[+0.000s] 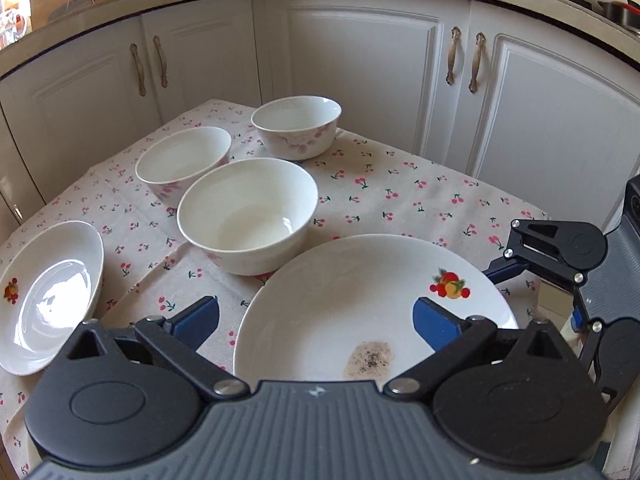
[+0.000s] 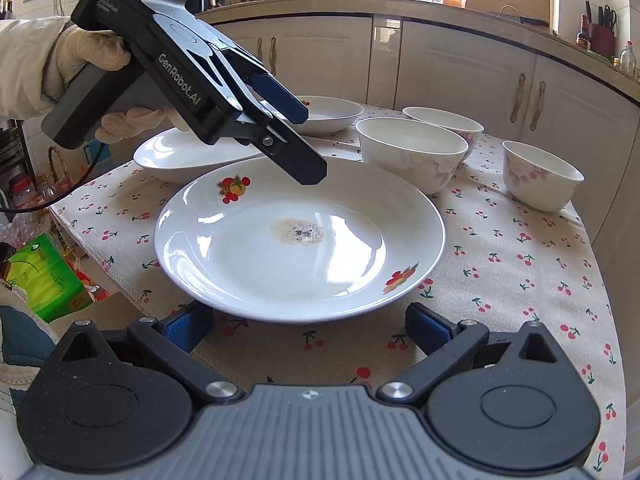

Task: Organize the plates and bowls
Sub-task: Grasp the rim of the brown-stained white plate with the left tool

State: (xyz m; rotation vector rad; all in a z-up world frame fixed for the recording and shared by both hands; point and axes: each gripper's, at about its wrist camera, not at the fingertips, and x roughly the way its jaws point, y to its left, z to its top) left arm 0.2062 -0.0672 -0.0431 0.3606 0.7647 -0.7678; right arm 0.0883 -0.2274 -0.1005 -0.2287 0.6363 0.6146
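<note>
The large plate (image 2: 300, 236) lay on the bench (image 2: 520, 264) with a brown stain in its middle. The left claw (image 2: 304, 142) hung above its far rim, fingers apart, holding nothing. The right claw (image 2: 310, 326) stood wide apart at its near rim. Three bowls (image 2: 412, 152) stood behind it.

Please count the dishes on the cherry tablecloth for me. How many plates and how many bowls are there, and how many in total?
Plates: 3 (stained plate, left plate, far plate)
Bowls: 3 (near bowl, back bowl, right bowl)
Total: 6
</note>
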